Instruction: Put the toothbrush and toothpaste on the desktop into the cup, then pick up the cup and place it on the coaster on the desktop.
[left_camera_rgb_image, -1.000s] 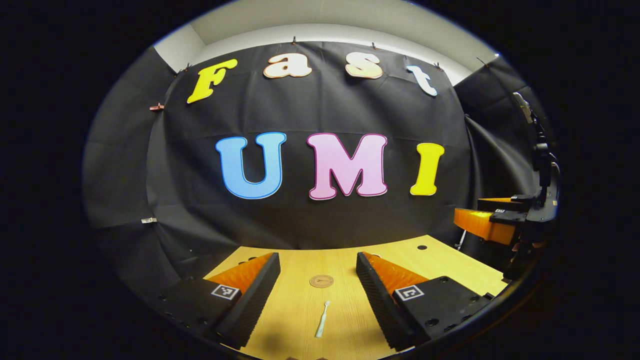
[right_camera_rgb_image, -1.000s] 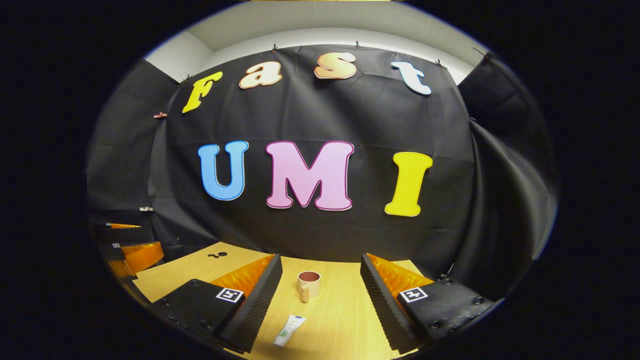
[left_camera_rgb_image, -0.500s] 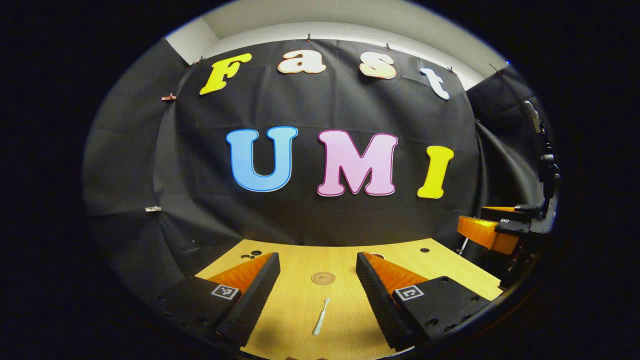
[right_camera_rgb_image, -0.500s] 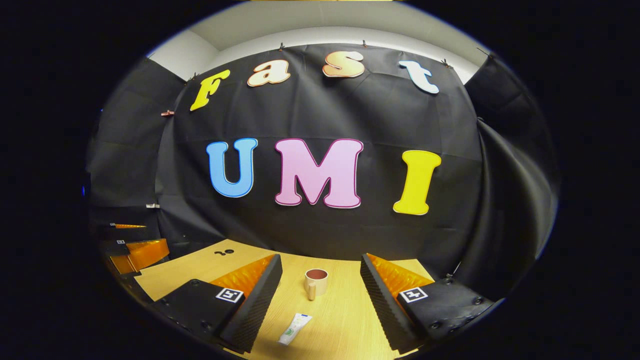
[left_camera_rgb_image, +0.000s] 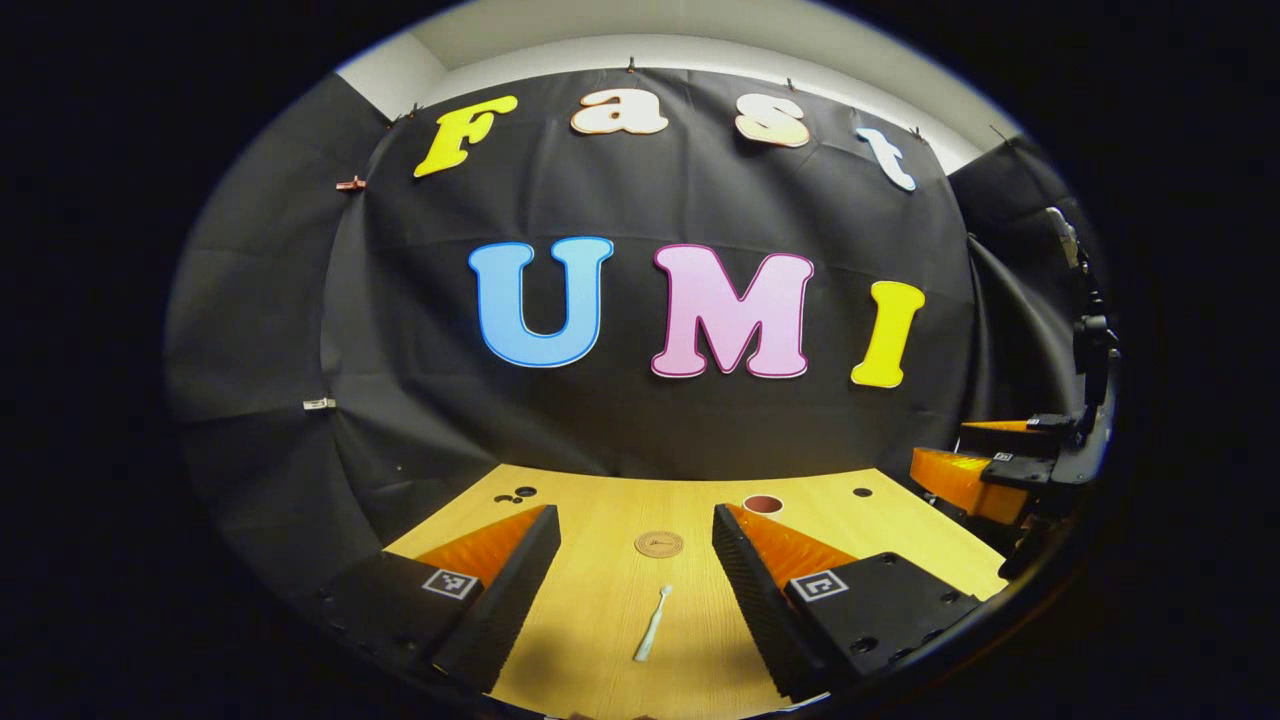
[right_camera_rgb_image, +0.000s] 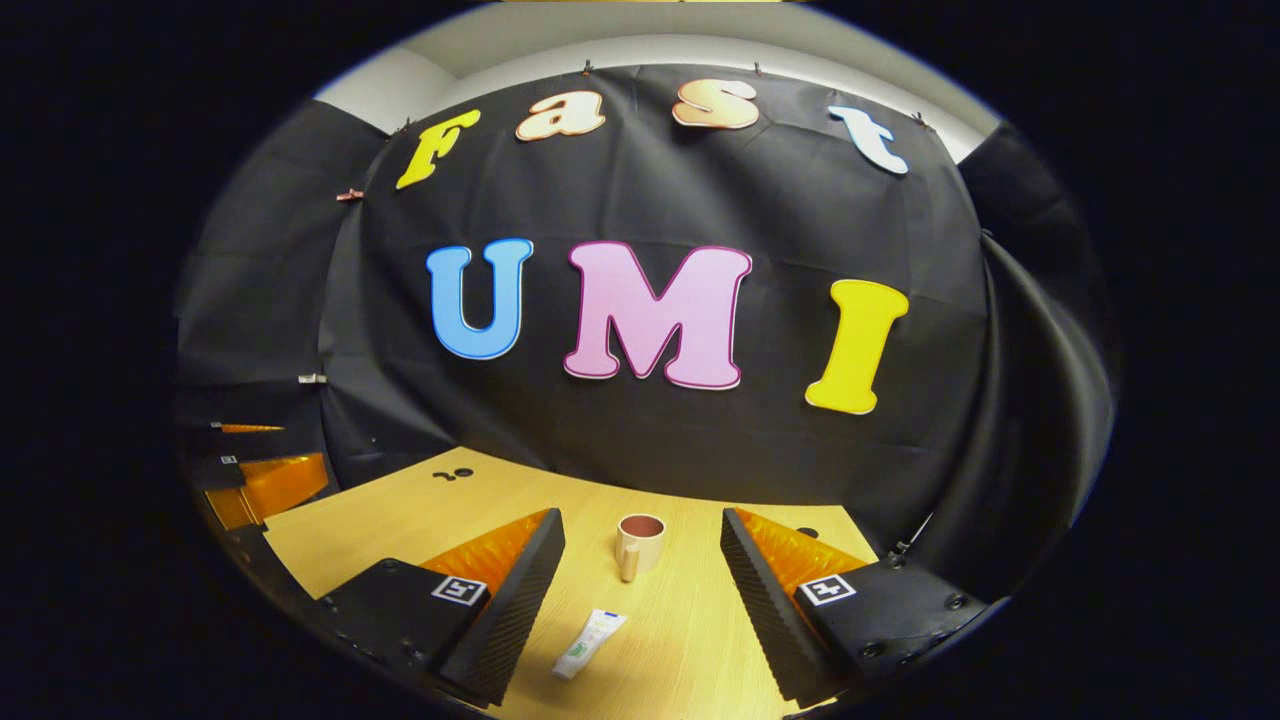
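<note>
Both tongs gape empty. Toothbrush (left_camera_rgb_image: 650, 624) lies lengthwise low-centre between left tongs (left_camera_rgb_image: 634, 575); toothpaste (right_camera_rgb_image: 589, 644) slants lower centre between right tongs (right_camera_rgb_image: 642, 580), cup (right_camera_rgb_image: 639, 543) beyond.

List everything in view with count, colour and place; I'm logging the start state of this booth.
toothbrush: one, white, flat on the desk between the left gripper's fingers.
coaster: one, brown, round, beyond the toothbrush.
cup: one, cream with reddish inside, upright, handle toward the camera.
toothpaste: one, white tube, lying before the cup.
desk: one, light wood.
left gripper: one, open, above the desk.
right gripper: one, open, facing the cup.
</note>
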